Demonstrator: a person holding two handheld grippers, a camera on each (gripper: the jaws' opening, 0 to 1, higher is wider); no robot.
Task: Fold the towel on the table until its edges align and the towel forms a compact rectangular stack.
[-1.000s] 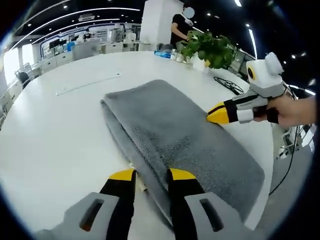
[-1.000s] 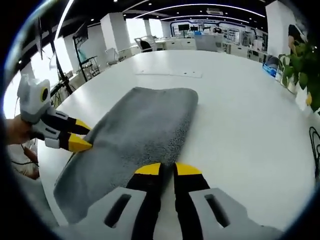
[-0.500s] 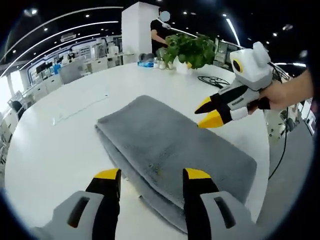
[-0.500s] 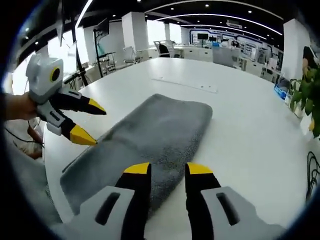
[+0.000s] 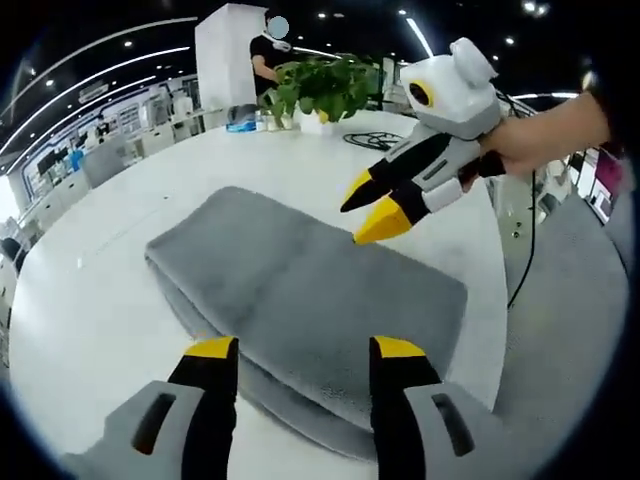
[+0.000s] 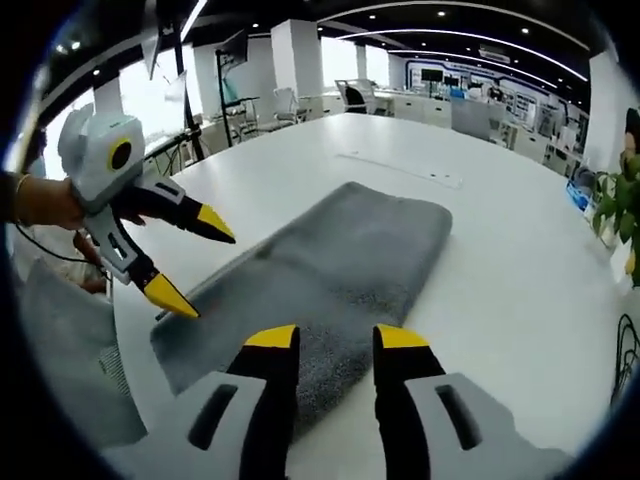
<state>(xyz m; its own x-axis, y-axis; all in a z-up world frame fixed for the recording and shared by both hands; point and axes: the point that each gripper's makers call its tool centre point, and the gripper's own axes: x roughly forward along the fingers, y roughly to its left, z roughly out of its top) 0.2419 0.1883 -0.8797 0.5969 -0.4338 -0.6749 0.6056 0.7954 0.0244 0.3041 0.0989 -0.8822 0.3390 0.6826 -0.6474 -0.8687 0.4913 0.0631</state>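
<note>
Folded towel [image 5: 300, 300] flat on worktop [image 5: 90, 300]; both hand-held grippers [image 5: 305, 350] [image 6: 335, 340] above its ends, jaws spread, empty; bare worktop beyond.

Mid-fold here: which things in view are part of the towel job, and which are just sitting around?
Job: grey towel, folded on the white table; left gripper and right gripper, both open.

Lying about: potted plant, black cable.

— What lies beyond the jaws in the left gripper view?
— A leafy green plant [image 5: 318, 88] at the white tabletop's [image 5: 90, 290] far edge, a coiled black cable [image 5: 372, 141] beside it, a person [image 5: 268, 55] standing behind.
— And the right gripper view?
— Office chairs [image 6: 285, 103] and desks [image 6: 470, 108] far ahead; bright windows [image 6: 160, 100] to the left.
</note>
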